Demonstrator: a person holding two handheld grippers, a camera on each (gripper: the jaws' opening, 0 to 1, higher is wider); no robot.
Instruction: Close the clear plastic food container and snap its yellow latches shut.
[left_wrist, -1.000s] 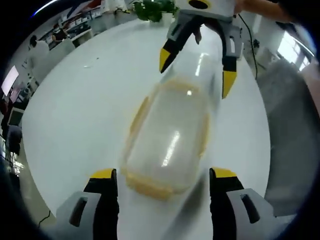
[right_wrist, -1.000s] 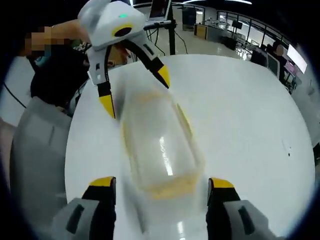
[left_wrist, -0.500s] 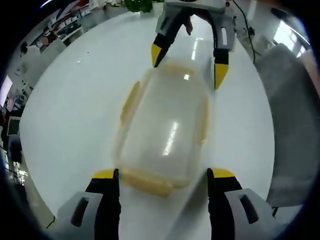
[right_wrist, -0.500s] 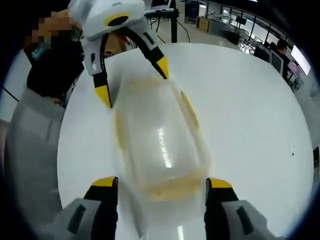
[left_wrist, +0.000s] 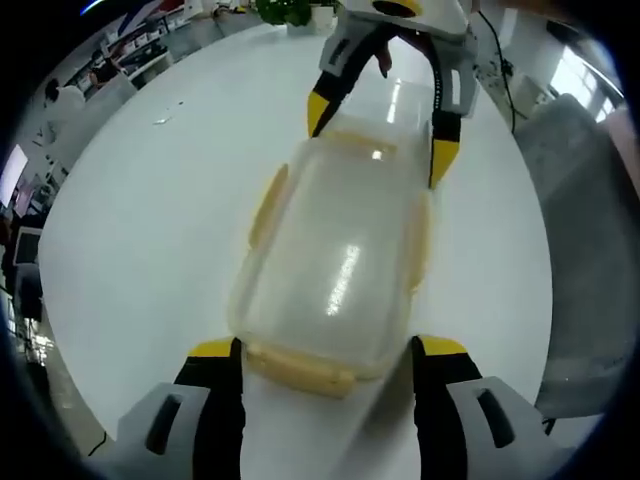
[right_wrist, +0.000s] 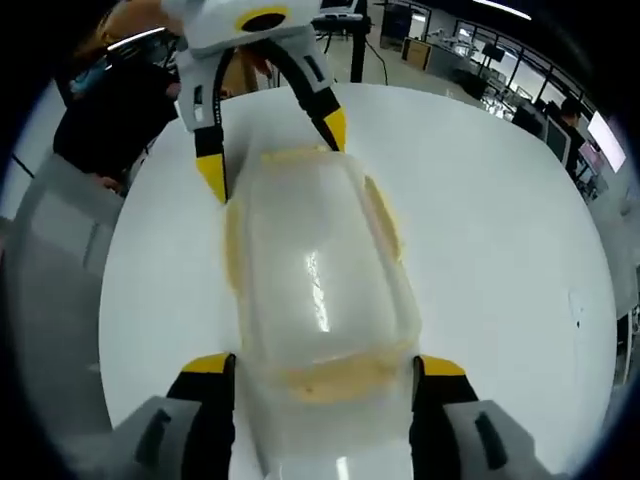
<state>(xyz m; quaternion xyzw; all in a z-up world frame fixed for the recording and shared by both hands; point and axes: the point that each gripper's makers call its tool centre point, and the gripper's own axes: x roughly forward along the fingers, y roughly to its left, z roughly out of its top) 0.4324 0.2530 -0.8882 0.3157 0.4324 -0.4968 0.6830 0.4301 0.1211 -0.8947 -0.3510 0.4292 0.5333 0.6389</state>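
A clear plastic food container (left_wrist: 335, 270) lies on the white table (left_wrist: 150, 220) with its lid resting on top. Yellow latches stick out at its long sides (left_wrist: 265, 205) and at its near end (left_wrist: 300, 368). My left gripper (left_wrist: 328, 350) is open, its jaws straddling that near end. My right gripper (left_wrist: 380, 135) is open too, its yellow tips flanking the far end. In the right gripper view the container (right_wrist: 320, 280) runs away from my right gripper (right_wrist: 325, 365) toward my left gripper (right_wrist: 273, 150), with side latches (right_wrist: 383, 215) flared outward. Nothing is gripped.
The round white table's edge (right_wrist: 105, 300) curves close on the left of the right gripper view, with a grey chair (right_wrist: 50, 240) and a person's dark sleeve (right_wrist: 110, 120) beyond it. A green plant (left_wrist: 285, 12) and office desks (right_wrist: 470, 60) stand farther off.
Both grippers have closed in on the container's two ends, so it looms larger and sharper. Their jaws stay open, and the container lies where it was.
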